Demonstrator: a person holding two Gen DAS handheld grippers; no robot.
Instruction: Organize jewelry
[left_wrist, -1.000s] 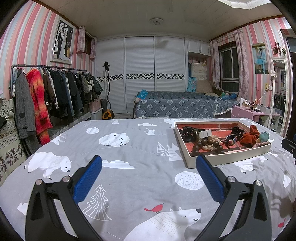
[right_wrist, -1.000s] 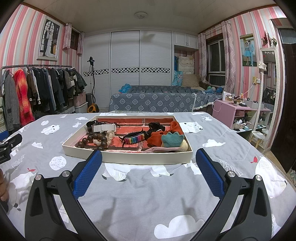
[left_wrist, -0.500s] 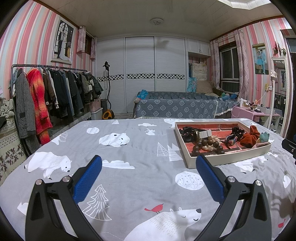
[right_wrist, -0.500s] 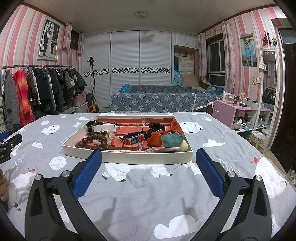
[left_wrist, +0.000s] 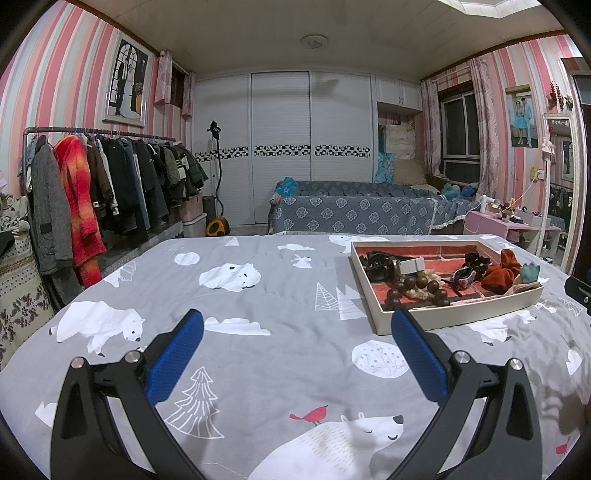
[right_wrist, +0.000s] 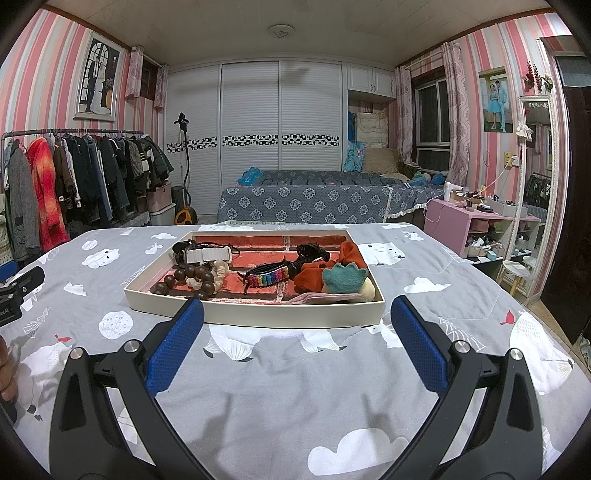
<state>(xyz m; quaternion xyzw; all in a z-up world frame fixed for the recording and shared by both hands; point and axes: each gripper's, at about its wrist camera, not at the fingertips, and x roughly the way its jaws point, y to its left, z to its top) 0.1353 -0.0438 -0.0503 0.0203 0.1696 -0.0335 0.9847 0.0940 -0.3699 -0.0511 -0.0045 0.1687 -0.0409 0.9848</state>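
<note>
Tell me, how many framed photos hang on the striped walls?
2 that I can see. One photo hangs on the left wall above the clothes rack; the other photo hangs on the right wall beside the window. More may hang out of view.

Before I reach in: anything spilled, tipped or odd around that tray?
Nothing spilled. The tray sits flat on the bedspread, everything inside it. The contents are just jumbled: the bead bracelet, rainbow hair clip and orange scrunchie lie heaped together. Both claws are open and empty.
</note>
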